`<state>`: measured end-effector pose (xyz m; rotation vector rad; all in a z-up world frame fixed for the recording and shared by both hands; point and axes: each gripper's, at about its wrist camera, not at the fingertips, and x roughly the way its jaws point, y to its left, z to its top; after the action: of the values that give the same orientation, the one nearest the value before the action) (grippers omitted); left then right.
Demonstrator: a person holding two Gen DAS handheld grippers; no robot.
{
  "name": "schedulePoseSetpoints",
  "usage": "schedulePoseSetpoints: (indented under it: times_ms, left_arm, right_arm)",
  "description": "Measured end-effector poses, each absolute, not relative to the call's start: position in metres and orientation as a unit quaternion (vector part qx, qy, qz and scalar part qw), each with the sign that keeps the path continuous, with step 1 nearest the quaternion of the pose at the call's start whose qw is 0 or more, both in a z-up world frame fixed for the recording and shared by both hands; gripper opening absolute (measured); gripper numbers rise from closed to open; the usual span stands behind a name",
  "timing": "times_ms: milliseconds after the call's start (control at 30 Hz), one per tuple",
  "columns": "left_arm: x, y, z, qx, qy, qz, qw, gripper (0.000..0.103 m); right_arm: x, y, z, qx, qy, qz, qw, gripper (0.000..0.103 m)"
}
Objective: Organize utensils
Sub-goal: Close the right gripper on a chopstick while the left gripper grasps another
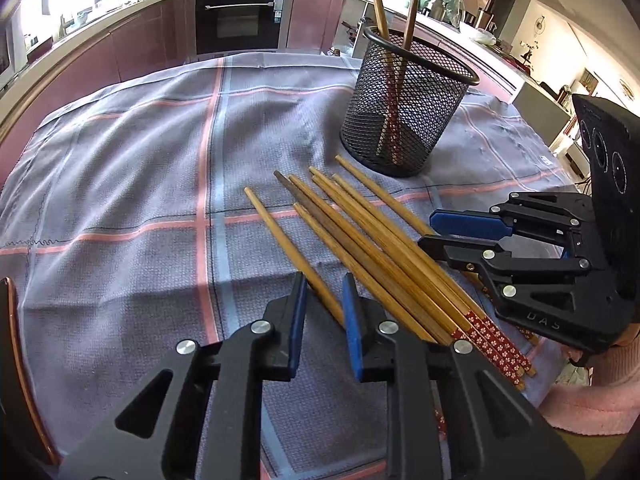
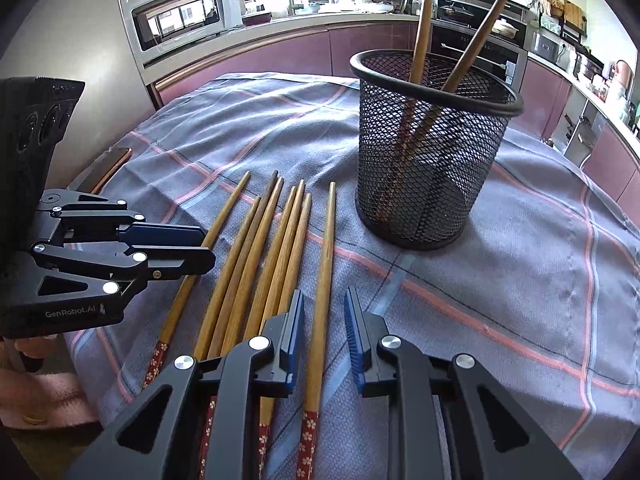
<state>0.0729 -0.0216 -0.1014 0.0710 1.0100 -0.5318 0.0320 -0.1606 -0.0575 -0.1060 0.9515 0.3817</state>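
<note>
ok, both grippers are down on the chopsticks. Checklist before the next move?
1. Left gripper straddles one stick only: ok, the leftmost chopstick alone lies between its fingers.
2. Right gripper straddles one stick only: ok, the rightmost chopstick lies between its fingers.
3. Pads clamped: not ok, gaps show beside both sticks.
4. Mesh cup upright with room: ok, only two chopsticks inside.
5. Right gripper's fingers clear of the pile: cannot tell, one finger hides the neighbouring sticks.
6. Grippers apart from each other: ok.
</note>
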Motion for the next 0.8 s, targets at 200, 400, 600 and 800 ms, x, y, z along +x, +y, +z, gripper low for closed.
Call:
schedulePoseSetpoints:
  times_ms: [200,400,600,800]
  left_arm:
    - [0.074,-0.022,-0.101,0.027,0.477,-0.240,0.845,0.013]
    - [0.072,-0.019,-0.099,0.016,0.476,-0.239,0.846,0.008]
    - [0.069,-0.015,-0.090,0.006,0.464,-0.244,0.852,0.001]
    - [0.070,-0.017,-0.095,0.023,0.468,-0.234,0.852,0.006]
  right_arm:
    - [0.033,-0.166,-0.057,-0.031,0.459,0.190,0.867,0.006]
    - [0.031,-0.174,-0.056,-0.003,0.460,0.201,0.865,0.005]
    - [0.026,-0.180,-0.048,0.009,0.452,0.209,0.867,0.005]
    - [0.027,-0.175,-0.051,-0.003,0.458,0.205,0.865,0.006]
